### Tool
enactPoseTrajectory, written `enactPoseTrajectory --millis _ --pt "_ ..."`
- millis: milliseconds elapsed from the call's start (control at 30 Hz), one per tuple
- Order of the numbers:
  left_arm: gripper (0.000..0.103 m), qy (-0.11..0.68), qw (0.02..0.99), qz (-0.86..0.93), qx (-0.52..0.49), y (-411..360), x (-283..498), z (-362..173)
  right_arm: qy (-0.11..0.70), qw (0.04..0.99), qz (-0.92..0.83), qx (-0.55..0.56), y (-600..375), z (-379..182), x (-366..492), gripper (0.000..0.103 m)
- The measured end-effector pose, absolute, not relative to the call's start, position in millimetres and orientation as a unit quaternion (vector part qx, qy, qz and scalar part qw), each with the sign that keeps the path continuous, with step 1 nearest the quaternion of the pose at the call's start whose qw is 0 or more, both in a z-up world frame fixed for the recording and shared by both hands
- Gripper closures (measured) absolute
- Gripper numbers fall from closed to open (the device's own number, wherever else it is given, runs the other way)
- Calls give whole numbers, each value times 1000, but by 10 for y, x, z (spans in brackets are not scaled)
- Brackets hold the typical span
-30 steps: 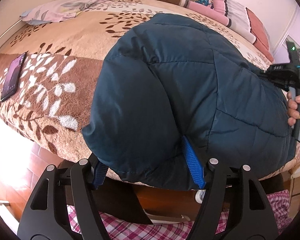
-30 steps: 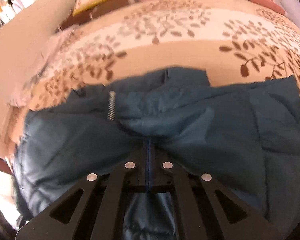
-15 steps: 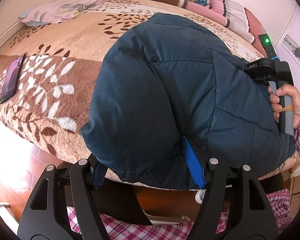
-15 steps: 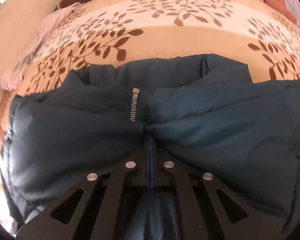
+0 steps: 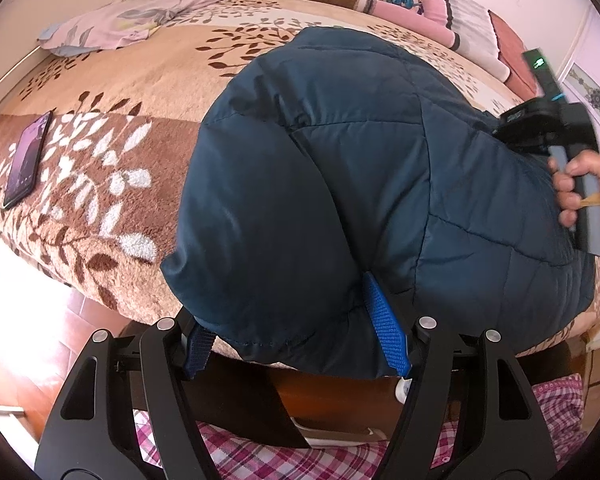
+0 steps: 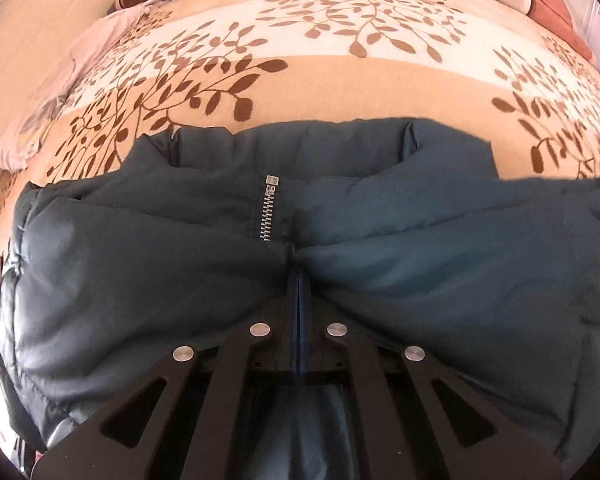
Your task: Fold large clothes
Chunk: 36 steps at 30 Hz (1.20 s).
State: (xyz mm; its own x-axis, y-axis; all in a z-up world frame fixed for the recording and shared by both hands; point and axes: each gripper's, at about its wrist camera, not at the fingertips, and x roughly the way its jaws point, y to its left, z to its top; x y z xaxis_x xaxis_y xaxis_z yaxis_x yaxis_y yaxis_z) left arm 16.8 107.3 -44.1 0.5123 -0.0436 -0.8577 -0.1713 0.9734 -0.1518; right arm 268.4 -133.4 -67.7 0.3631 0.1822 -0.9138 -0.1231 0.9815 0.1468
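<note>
**Puffer jacket on the bed, both grippers on its near edge**

Left wrist view: we see the teal puffer jacket [image 5: 340, 184] bunched on the leaf-patterned blanket [image 5: 112, 128], its near hem hanging over the bed edge. The left gripper [image 5: 300, 344] stands spread wide, a thick padded fold bulging between its blue fingers [image 5: 388, 332]. Far left lies a phone [image 5: 26, 160]. At right a hand [image 5: 588, 192] grips the other tool's handle.

Right wrist view: the right gripper [image 6: 299, 280] is pressed together, pinching jacket fabric just below the zipper [image 6: 269, 208]. The collar lies beyond, against the blanket.
</note>
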Motion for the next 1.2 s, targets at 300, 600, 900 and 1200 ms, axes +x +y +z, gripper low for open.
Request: enactPoseTrajectory --millis 300,600,900,1200 --pt "35 492 863 39 -113 1082 140 -441 508 848 145 37 -1369 -87 2026 103" --pt "35 488 865 43 -106 1058 124 -420 574 807 131 48 -1401 -613 1822 103" --pt "35 486 867 43 -101 1032 134 -413 584 800 132 34 -1347 -798 1907 103" --pt "35 486 867 44 -98 1024 137 -409 584 799 138 47 -1395 -830 1896 103"
